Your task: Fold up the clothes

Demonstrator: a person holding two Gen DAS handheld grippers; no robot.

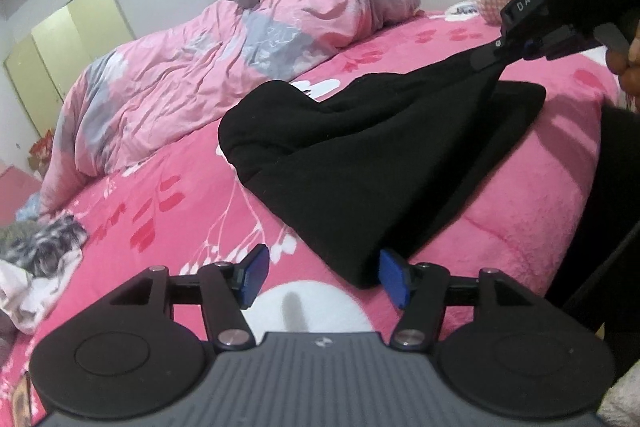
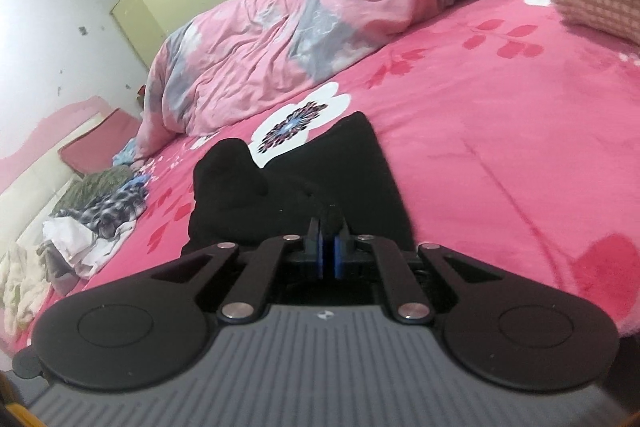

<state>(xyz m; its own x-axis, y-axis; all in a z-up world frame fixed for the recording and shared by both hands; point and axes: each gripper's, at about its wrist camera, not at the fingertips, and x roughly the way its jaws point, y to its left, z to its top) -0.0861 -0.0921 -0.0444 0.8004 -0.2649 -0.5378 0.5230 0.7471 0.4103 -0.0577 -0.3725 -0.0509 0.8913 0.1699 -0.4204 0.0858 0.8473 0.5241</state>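
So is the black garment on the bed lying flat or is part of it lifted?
Partly lifted. The right gripper is shut on one edge of the black garment, pulling it into a raised peak; the rest rests on the pink bedspread.

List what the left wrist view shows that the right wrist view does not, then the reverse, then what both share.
Left wrist only: the open left tongs at the black garment's near corner, and the right tongs seen from outside, lifting the far end.
Right wrist only: the right tongs' pads pressed shut on black cloth, and a pink cushion on the left.
Both: the black garment, pink floral bedspread, rumpled quilt, clothes heap.
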